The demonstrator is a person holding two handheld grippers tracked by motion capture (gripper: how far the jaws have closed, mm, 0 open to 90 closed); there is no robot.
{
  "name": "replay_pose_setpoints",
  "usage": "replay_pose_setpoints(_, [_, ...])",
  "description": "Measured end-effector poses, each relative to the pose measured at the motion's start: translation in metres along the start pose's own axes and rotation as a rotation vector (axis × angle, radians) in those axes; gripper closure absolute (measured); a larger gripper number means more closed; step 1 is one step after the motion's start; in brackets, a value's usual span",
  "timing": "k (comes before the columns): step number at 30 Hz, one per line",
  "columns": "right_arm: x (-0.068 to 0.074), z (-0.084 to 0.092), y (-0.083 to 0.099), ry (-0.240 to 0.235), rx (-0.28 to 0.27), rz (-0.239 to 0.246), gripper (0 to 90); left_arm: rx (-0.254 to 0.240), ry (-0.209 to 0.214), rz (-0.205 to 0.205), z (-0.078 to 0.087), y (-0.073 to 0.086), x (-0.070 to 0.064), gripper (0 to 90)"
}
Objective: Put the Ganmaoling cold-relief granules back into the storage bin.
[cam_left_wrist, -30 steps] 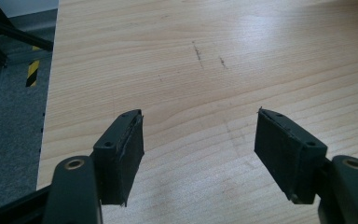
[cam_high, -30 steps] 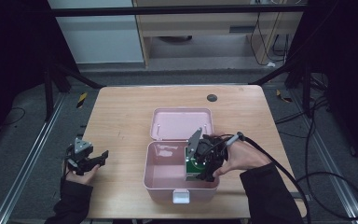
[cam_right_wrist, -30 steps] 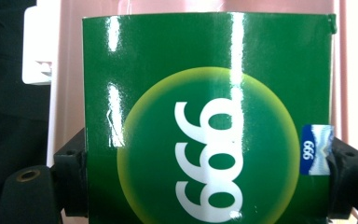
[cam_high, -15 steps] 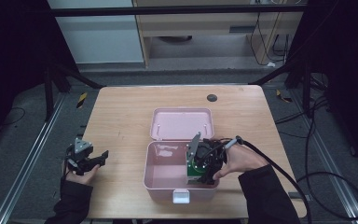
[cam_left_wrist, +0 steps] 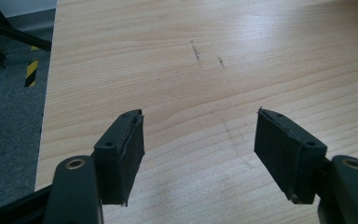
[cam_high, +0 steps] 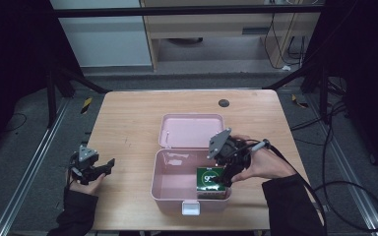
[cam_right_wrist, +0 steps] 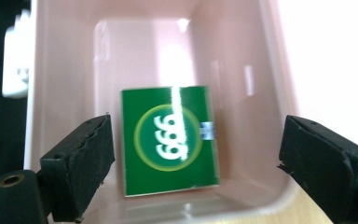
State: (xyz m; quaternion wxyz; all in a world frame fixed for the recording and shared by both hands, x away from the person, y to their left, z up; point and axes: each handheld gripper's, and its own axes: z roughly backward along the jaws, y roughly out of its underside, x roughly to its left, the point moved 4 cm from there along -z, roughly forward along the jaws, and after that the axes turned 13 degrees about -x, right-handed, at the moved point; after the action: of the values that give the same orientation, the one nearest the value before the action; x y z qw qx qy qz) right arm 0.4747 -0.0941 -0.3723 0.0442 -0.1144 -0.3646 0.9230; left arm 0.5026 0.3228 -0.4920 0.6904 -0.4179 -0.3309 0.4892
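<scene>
R hand (cam_high: 261, 164) comes in from the bottom right, forearm angled toward the middle of the worktop (cam_high: 128, 123), and holds the right tool (cam_high: 225, 178) tipped down over the near right corner of the pink box (cam_high: 163, 184). Its jaws have just been opening; they stand apart w/ nothing pressed btwn them. In the right gripper view the green packet (cam_right_wrist: 168, 140) lies flat on the box floor, btwn and below the two pads, the left pad just beside its edge, the other well clear.

L hand (cam_high: 81, 184) rests at the near left edge of the worktop, left tool (cam_high: 109, 164) pointing roughly level toward the box, jaws wide, bare wood btwn them.

Count: 1 box w/ 1 lid (cam_high: 192, 130) lying open behind it, 1 green packet, 1 white latch (cam_high: 191, 208) on the box front, 2 tools, 1 dark round spot (cam_high: 223, 103) at the far side of the worktop.
</scene>
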Motion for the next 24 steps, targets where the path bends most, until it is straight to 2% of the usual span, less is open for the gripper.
replay_pose_setpoints(5, [-0.015,0.03,0.003,0.167,-0.08,-0.046,11.4,-0.002,0.012,0.001,0.001,-0.001,-0.001,35.3])
replay_pose_setpoints(7, [-0.021,0.041,0.009,0.23,-0.121,-0.084,12.8,0.0,0.016,-0.001,0.001,-0.001,-0.002,36.3])
replay_pose_setpoints(11, [-0.031,0.057,0.028,0.346,-0.192,-0.191,12.9,0.0,0.024,0.0,0.001,-0.001,-0.003,37.8])
replay_pose_setpoints(14, [-0.034,0.062,0.05,0.413,-0.223,-0.256,12.3,0.002,0.027,-0.001,0.001,-0.001,-0.004,38.3])
replay_pose_setpoints(16, [-0.034,0.062,0.061,0.43,-0.244,-0.289,12.1,0.003,0.028,-0.001,0.001,-0.001,-0.004,38.3])
replay_pose_setpoints(20, [-0.034,0.061,0.094,0.494,-0.294,-0.388,11.2,0.006,0.03,-0.003,0.0,-0.001,-0.005,38.5])
replay_pose_setpoints(24, [-0.036,0.054,0.127,0.575,-0.337,-0.52,10.8,0.009,0.033,-0.005,0.0,-0.001,-0.005,38.4])
